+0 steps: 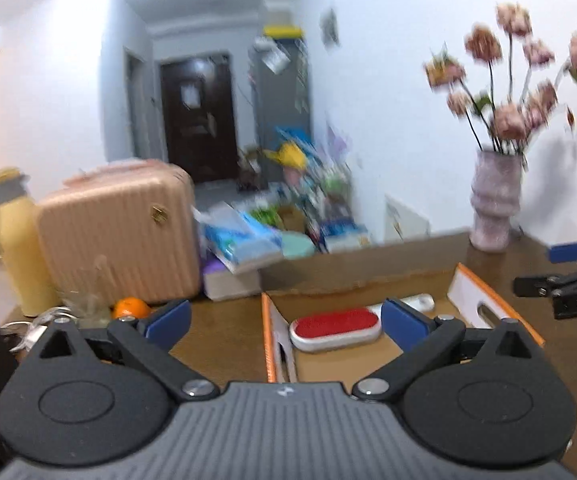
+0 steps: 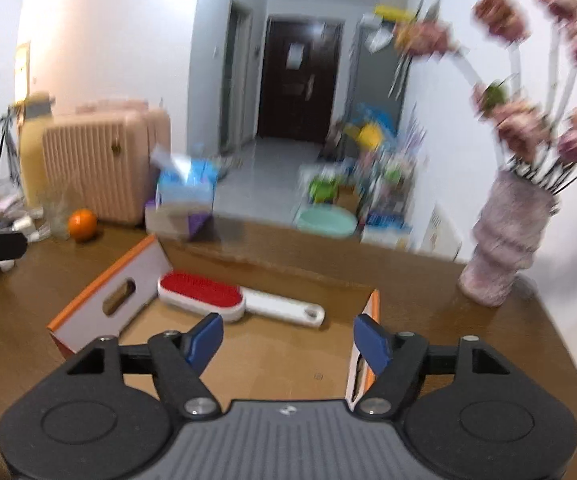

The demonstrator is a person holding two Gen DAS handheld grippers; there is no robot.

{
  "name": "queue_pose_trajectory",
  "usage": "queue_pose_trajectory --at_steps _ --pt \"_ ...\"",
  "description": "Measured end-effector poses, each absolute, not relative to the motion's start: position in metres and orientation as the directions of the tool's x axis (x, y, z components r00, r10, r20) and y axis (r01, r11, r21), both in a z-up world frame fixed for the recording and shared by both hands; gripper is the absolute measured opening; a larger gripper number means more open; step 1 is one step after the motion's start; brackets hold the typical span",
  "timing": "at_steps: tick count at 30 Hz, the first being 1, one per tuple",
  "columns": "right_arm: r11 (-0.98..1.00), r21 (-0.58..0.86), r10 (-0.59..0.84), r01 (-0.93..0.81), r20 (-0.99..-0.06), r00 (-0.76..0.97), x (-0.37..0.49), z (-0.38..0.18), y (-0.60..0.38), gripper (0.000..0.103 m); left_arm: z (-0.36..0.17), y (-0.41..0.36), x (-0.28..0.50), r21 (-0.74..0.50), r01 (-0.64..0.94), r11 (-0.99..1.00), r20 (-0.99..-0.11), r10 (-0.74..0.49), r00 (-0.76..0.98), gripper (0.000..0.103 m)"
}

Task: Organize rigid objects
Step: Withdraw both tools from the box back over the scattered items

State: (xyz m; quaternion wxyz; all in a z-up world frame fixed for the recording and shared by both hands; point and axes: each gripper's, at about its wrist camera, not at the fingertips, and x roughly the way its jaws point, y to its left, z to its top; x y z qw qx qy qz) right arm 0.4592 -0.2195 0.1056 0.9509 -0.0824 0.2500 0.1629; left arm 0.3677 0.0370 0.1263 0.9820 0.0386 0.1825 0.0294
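A white lint brush with a red pad [image 1: 334, 328] lies inside an open cardboard box with orange-edged flaps [image 1: 484, 304] on the brown table. It shows in the right wrist view too [image 2: 204, 290], in the same box [image 2: 100, 300]. My left gripper [image 1: 286, 318] is open and empty, just before the box's near left corner. My right gripper [image 2: 288, 340] is open and empty over the box's near right side. An orange [image 1: 130, 307] sits at the left, also in the right wrist view [image 2: 82, 224].
A pink vase with flowers [image 1: 494, 204] stands at the table's back right. A pink suitcase [image 1: 120, 232], a yellow thermos [image 1: 16, 240], a tissue pack [image 1: 244, 240] and a clear glass [image 2: 54, 214] stand at the back left. The right gripper shows at the left view's edge [image 1: 568, 276].
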Motion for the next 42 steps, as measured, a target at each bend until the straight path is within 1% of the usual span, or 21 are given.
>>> queue_pose_trajectory --at_steps 2,3,5,6,8,10,14,17,19,21,24,26,28,31,33,38,42 --pt "0.945 -0.091 0.250 -0.313 -0.415 0.875 0.432 0.106 -0.223 0.073 0.124 0.036 0.345 0.076 -0.090 0.993 -0.287 0.108 0.952 0.103" --pt "0.948 -0.093 0.251 -0.305 -0.370 0.894 0.418 0.106 -0.224 0.076 0.121 0.034 0.333 0.070 -0.104 0.992 -0.254 0.119 0.960 0.103" --pt "0.953 -0.084 0.255 -0.291 -0.296 0.920 0.391 0.102 -0.228 0.081 0.115 0.032 0.312 0.066 -0.129 0.990 -0.216 0.140 0.966 0.103" --pt "0.955 -0.084 0.252 -0.283 -0.269 0.930 0.380 0.099 -0.229 0.083 0.110 0.030 0.301 0.061 -0.141 0.988 -0.203 0.150 0.968 0.103" --pt "0.959 -0.095 0.239 -0.268 -0.238 0.941 0.358 0.091 -0.228 0.084 0.099 0.028 0.280 0.035 -0.153 0.988 -0.184 0.157 0.970 0.103" --pt "0.967 -0.098 0.209 -0.236 -0.228 0.951 0.334 0.082 -0.227 0.084 0.084 0.028 0.257 -0.001 -0.164 0.987 -0.168 0.161 0.973 0.103" --pt "0.971 -0.040 0.221 -0.235 -0.216 0.951 0.286 0.057 -0.228 0.086 0.056 0.028 0.210 -0.076 -0.199 0.977 -0.153 0.186 0.971 0.103" --pt "0.976 -0.006 0.212 -0.218 -0.220 0.952 0.251 0.037 -0.230 0.086 0.040 0.028 0.175 -0.101 -0.207 0.973 -0.157 0.190 0.969 0.103" --pt "0.979 0.014 0.203 -0.205 -0.211 0.956 0.228 0.025 -0.233 0.089 0.028 0.027 0.151 -0.103 -0.227 0.968 -0.148 0.211 0.966 0.103" --pt "0.983 0.027 0.185 -0.184 -0.205 0.961 0.205 0.013 -0.235 0.090 0.015 0.025 0.134 -0.098 -0.250 0.963 -0.171 0.232 0.958 0.103" --pt "0.987 0.034 0.162 -0.158 -0.216 0.963 0.172 -0.006 -0.238 0.090 -0.002 0.022 0.117 -0.086 -0.243 0.966 -0.222 0.220 0.950 0.103" --pt "0.989 0.026 0.147 -0.144 -0.231 0.962 0.153 -0.016 -0.238 0.090 -0.007 0.017 0.110 -0.072 -0.227 0.971 -0.236 0.204 0.950 0.103" --pt "0.990 0.005 0.138 -0.141 -0.246 0.959 0.135 -0.023 -0.238 0.090 -0.009 0.010 0.107 -0.050 -0.207 0.977 -0.231 0.191 0.954 0.103" --pt "0.988 -0.034 0.137 -0.150 -0.239 0.961 0.115 -0.027 -0.240 0.091 -0.008 -0.001 0.104 -0.043 -0.168 0.985 -0.216 0.155 0.964 0.103" --pt "0.989 -0.051 0.123 -0.138 -0.231 0.965 0.109 -0.026 -0.243 0.091 -0.012 -0.004 0.106 -0.047 -0.145 0.988 -0.236 0.130 0.963 0.103" --pt "0.990 -0.035 0.127 -0.139 -0.233 0.964 0.120 -0.025 -0.254 0.091 -0.021 -0.012 0.117 -0.034 -0.117 0.993 -0.285 0.102 0.953 0.103" --pt "0.987 -0.010 0.153 -0.161 -0.271 0.950 0.142 -0.027 -0.256 0.091 -0.024 -0.014 0.135 -0.033 -0.102 0.994 -0.332 0.085 0.939 0.103"
